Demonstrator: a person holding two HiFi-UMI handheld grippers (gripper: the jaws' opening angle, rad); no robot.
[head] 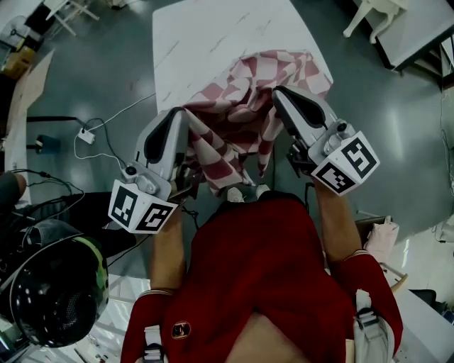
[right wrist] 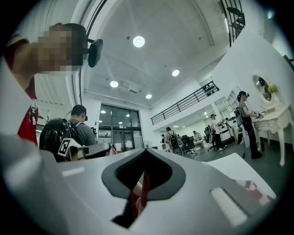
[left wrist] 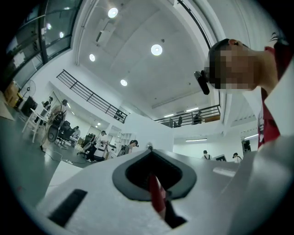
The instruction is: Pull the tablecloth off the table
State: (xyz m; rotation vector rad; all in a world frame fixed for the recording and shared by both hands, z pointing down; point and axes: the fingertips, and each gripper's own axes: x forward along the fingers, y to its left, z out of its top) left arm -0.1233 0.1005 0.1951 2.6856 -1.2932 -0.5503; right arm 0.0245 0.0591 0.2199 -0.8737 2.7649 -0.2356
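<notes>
The red-and-white checked tablecloth [head: 250, 99] lies bunched at the near end of the white table [head: 206, 35], and part of it hangs off the edge toward me. My left gripper [head: 186, 115] is shut on a fold at the cloth's left side. My right gripper [head: 278, 93] is shut on its right side. In the left gripper view, a red strip of tablecloth [left wrist: 157, 196] is pinched between the closed jaws of the left gripper [left wrist: 153, 181], which point up at the ceiling. In the right gripper view, the tablecloth [right wrist: 138, 198] is likewise clamped in the right gripper [right wrist: 144, 178].
The far part of the table top is bare. On the grey floor to the left lie a white cable and a power strip [head: 86, 135]. A dark helmet [head: 53, 294] sits at the lower left. At the upper right are a white chair [head: 374, 13] and another table [head: 418, 25]. Several people stand in the hall.
</notes>
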